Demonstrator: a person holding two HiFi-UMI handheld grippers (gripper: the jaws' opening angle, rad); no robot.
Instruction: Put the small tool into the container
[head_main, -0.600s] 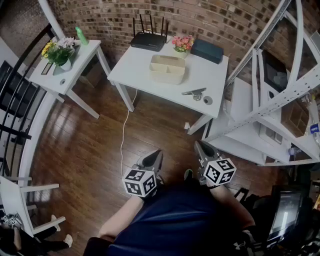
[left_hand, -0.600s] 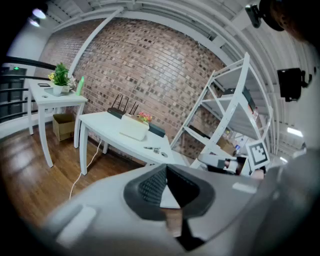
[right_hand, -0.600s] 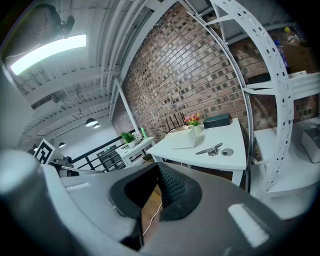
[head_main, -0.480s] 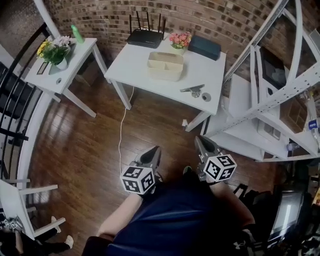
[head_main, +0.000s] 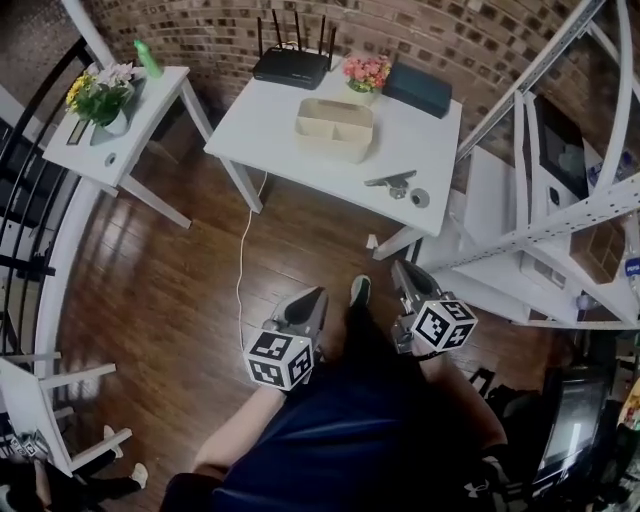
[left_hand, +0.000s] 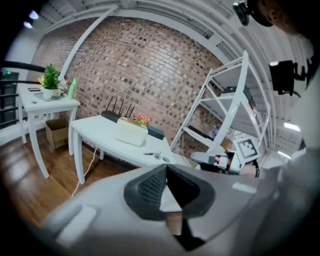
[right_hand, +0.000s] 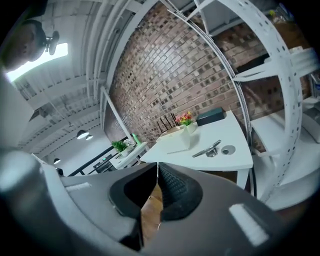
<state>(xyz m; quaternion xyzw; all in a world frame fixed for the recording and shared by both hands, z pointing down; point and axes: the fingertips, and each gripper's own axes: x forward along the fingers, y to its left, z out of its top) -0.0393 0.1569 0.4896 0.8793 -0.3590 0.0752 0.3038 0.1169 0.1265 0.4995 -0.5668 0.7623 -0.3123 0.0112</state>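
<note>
The fingers (right_hand: 172, 189) of the right gripper (right_hand: 157, 167) are seen pressed together, with nothing held between them; beyond, a small metal tool (right_hand: 207, 149) is laid on the white worktop (right_hand: 225, 131), just beside a round disc (right_hand: 228, 149); a cream container (right_hand: 180, 140) is set farther back.

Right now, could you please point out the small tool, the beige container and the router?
small tool (head_main: 385, 181), head view, middle of its handle.
beige container (head_main: 333, 148), head view, near wall.
router (head_main: 292, 68), head view, top panel.

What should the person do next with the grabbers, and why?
Probably step toward the white table and bring the right gripper toward the small tool. Both it and the left gripper are shut, empty and short of the table, and the tool lies near its front right edge.
</note>
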